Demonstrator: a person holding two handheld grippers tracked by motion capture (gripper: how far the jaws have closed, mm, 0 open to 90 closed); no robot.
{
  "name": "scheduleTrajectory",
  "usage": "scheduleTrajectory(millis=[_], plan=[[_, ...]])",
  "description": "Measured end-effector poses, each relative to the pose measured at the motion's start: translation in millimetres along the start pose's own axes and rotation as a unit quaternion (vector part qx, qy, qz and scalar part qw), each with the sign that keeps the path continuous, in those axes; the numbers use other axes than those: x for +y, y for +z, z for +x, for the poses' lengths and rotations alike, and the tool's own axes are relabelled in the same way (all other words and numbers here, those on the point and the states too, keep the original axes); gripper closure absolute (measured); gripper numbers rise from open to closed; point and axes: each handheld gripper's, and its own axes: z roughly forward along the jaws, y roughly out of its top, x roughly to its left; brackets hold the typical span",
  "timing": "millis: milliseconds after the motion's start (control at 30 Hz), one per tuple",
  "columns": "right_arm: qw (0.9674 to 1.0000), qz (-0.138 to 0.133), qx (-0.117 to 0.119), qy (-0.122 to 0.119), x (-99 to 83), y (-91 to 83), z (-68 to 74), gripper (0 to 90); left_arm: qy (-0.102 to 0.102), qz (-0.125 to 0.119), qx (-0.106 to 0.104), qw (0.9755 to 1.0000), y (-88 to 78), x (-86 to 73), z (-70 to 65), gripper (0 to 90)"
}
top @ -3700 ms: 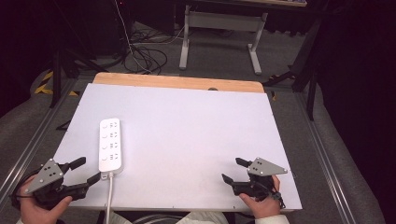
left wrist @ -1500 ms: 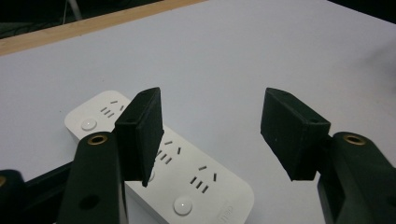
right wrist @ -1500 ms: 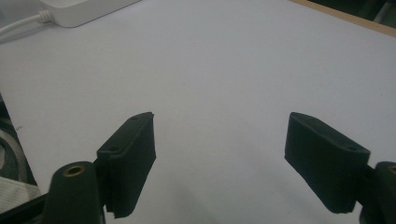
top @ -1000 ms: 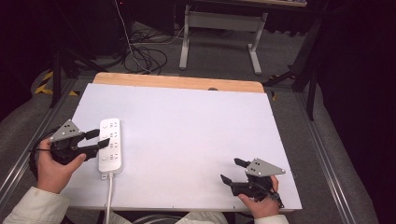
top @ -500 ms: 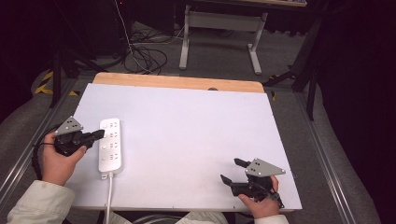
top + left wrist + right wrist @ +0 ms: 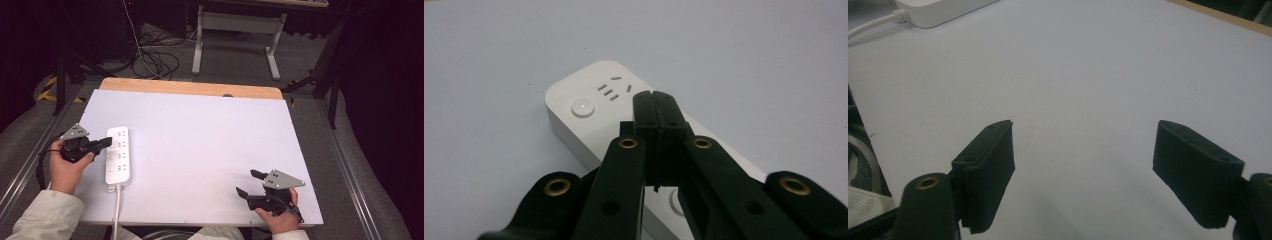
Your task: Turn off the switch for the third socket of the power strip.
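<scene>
Gripper left (image 6: 106, 142), jaws pressed together on nothing, tip over the power strip (image 6: 119, 156) that lies at 9 o'clock on the surface (image 6: 210, 150). Your right gripper (image 6: 246, 183) sits spread and idle at 5 o'clock. Looks like you're lining up to poke the round switch (image 6: 583, 108); next, swing the closed tip over it and press straight down.
</scene>
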Motion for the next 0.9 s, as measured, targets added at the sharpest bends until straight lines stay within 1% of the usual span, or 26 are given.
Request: scheduleTrajectory(millis=[33,133,267,333,400,467,567,633,767,900], plan=[[1.0,0.0,0.0,0.0,0.0,0.0,-0.1,24.7,-0.003,0.0,-0.002,1.0,1.8,-0.8,0.0,89.9],[1.0,-0.001,0.0,0.0,0.0,-0.3,0.0,24.7,0.005,0.006,0.004,1.0,5.0,-2.2,1.5,89.9],[1.0,0.0,0.001,0.0,-0.2,0.0,-0.1,24.7,0.013,0.006,0.017,0.9997,6.7,-3.9,3.7,89.9],[1.0,0.0,0.001,0.0,-0.2,0.1,0.0,24.7,0.021,0.01,0.024,0.9994,7.3,-4.9,3.8,89.9],[1.0,0.0,0.002,0.0,-0.2,0.1,-0.1,24.7,0.026,0.013,0.025,0.9992,7.7,-5.5,4.0,89.9],[1.0,0.001,0.003,0.0,-0.4,0.7,0.0,24.7,0.026,0.012,0.025,0.9993,8.7,-5.9,3.7,89.9],[1.0,0.001,0.003,-0.001,-0.2,0.8,0.2,24.7,0.033,0.016,0.025,0.999,10.0,-6.4,3.3,89.9],[1.0,0.001,0.003,-0.001,-0.3,0.6,0.1,24.7,0.033,0.015,0.028,0.999,11.0,-6.8,3.1,89.9],[1.0,0.003,0.005,-0.001,-0.4,1.1,0.2,24.7,0.024,0.014,0.022,0.9994,11.3,-7.5,4.3,89.8],[1.0,0.003,0.004,-0.002,-0.3,1.1,0.3,24.7,0.025,0.017,0.027,0.9992,13.0,-9.0,4.8,89.9]])
